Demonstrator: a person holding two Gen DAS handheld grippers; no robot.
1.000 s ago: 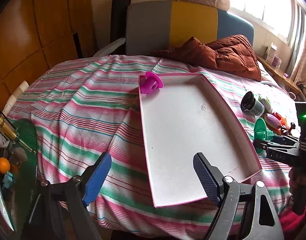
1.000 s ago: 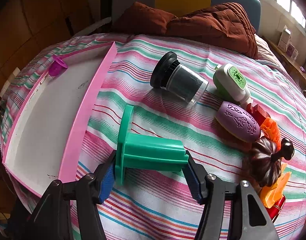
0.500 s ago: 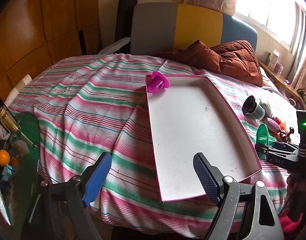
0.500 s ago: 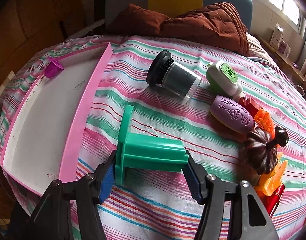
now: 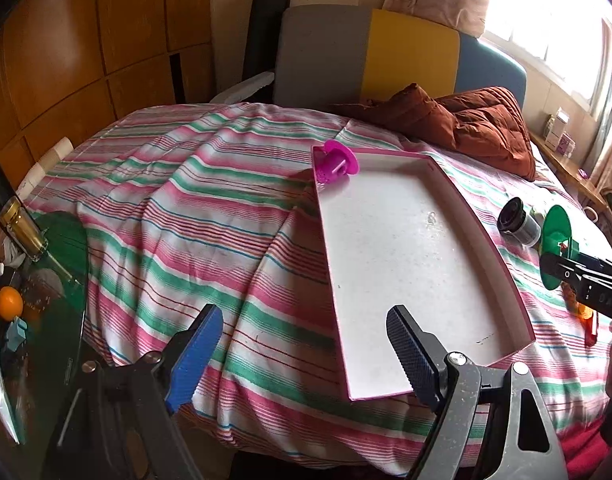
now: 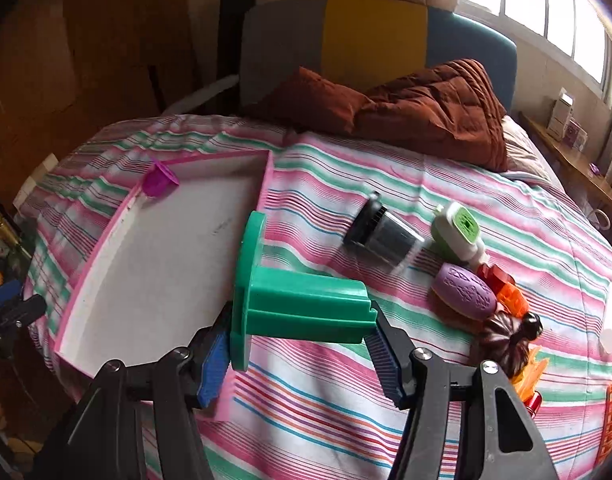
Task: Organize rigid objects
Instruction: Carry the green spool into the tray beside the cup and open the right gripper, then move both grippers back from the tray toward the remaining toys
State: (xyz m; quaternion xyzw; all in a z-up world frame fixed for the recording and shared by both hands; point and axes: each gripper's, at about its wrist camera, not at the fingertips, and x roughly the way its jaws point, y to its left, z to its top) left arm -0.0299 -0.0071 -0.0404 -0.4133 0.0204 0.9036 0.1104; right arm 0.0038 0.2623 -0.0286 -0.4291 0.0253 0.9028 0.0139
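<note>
A bed [image 5: 194, 208] with a striped sheet carries a pink-rimmed white tray [image 5: 501, 256], a rust-brown quilt [image 6: 433, 108], a dark jar [image 6: 381, 232] on its side, a green-capped bottle [image 6: 457, 232], a purple oval [image 6: 463, 292] and a brown pumpkin [image 6: 505, 340].

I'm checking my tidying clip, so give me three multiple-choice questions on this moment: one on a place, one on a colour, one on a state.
1. Where does the magenta cup sit?
A. In the far left corner of the pink tray
B. On the brown quilt
C. In the left claw

2. What colour is the flanged piece in the right claw?
A. Orange
B. Green
C. Black

3. What state is the left claw in?
A. Shut on the jar
B. Shut on the tray
C. Open, holding nothing

Key: 1 A, it sits by the tray's far rim; 2 B, its body is green; 3 C, its fingers are spread with only bedding between.
</note>
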